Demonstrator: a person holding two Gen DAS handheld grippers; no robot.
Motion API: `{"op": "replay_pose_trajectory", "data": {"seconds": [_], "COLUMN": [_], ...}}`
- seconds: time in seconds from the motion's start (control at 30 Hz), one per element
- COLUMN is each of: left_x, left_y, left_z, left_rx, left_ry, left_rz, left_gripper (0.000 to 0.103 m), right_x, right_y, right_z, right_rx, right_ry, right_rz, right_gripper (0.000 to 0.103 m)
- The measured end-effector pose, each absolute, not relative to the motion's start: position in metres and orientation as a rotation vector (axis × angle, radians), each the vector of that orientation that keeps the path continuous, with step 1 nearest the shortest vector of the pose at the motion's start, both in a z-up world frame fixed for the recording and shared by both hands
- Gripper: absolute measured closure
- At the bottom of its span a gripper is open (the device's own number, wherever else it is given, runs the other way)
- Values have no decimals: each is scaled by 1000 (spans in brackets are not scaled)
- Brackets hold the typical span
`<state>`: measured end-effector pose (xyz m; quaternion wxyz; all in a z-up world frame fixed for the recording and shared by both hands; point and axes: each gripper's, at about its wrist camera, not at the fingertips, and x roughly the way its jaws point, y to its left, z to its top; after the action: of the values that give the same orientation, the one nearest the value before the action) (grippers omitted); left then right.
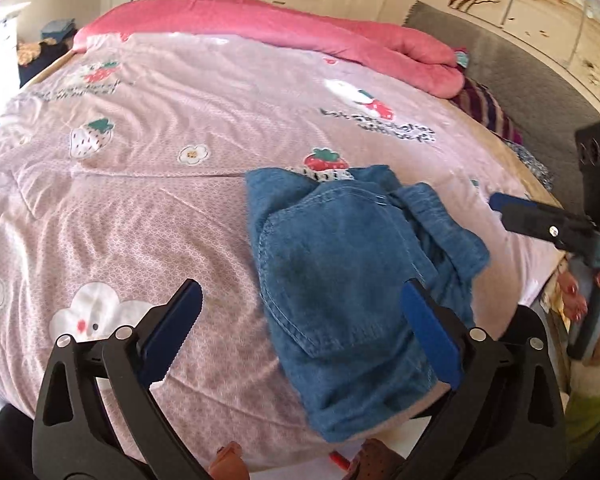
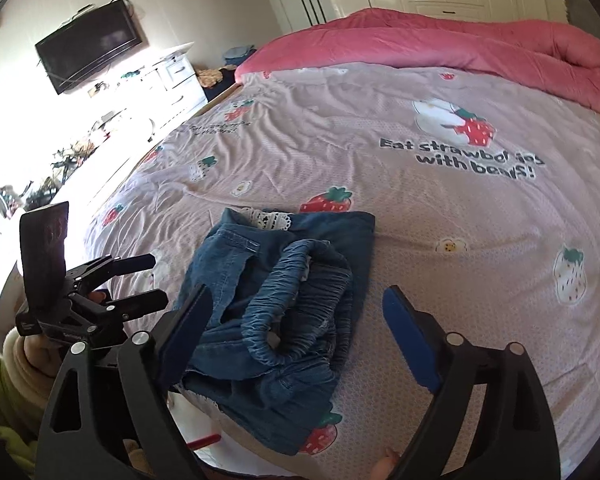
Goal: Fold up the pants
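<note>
Bedroom light floods in from my left, washing out the dresser under the wall-mounted television (image 2: 90, 46), and I am working over a bed whose pink strawberry-print sheet (image 1: 140, 208) lies rumpled, with a rose quilt (image 1: 300, 36) bunched along the far side. On the near edge of the bed sit the denim pants (image 1: 348, 264), small ones, already gathered into a compact, lumpy bundle; from the right wrist view I see the elastic waistband (image 2: 300, 304) puckered on top and a lace trim peeking at the far end.

My left tongs (image 1: 300, 320) are spread wide and grip nothing, one finger over the bare sheet, the other over the denim. My right tongs (image 2: 300, 320) are likewise wide apart and empty, straddling the bundle's near end.

I judge the folding is nearly done but untidy: the waistband stands proud and the layers do not lie flush. Next I would want to pinch a loose edge, draw it flat and press the stack square, taking care not to drag the sheet along or tip the bundle off the bed's edge.
</note>
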<state>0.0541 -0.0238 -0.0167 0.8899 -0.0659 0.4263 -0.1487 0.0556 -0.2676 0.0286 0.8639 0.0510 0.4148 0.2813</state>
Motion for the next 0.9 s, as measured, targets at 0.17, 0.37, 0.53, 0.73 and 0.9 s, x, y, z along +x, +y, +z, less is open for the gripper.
{"op": "replay_pose_trajectory", "data": {"seconds": [0.17, 0.37, 0.53, 0.73, 0.9], "left_x": [65, 71, 75, 81, 84], "left_y": [-30, -38, -39, -37, -34], "left_z": [-23, -34, -41, -52, -59], "left_rx": [-118, -98, -94, -111, -136], "left_ry": [902, 923, 931, 950, 956], "left_rz": [-293, -293, -298, -310, -326], "left_gripper": [10, 10, 10, 10, 10], "right_x": [63, 77, 89, 97, 102], "right_y": [-265, -257, -252, -248, -246], "right_z": [17, 2, -22, -44, -50], "right_rx": [147, 158, 168, 217, 239], "right_ry": [895, 932, 990, 1022, 1008], "right_rz": [590, 579, 571, 608, 631], "right_gripper": [12, 10, 10, 10, 12]}}
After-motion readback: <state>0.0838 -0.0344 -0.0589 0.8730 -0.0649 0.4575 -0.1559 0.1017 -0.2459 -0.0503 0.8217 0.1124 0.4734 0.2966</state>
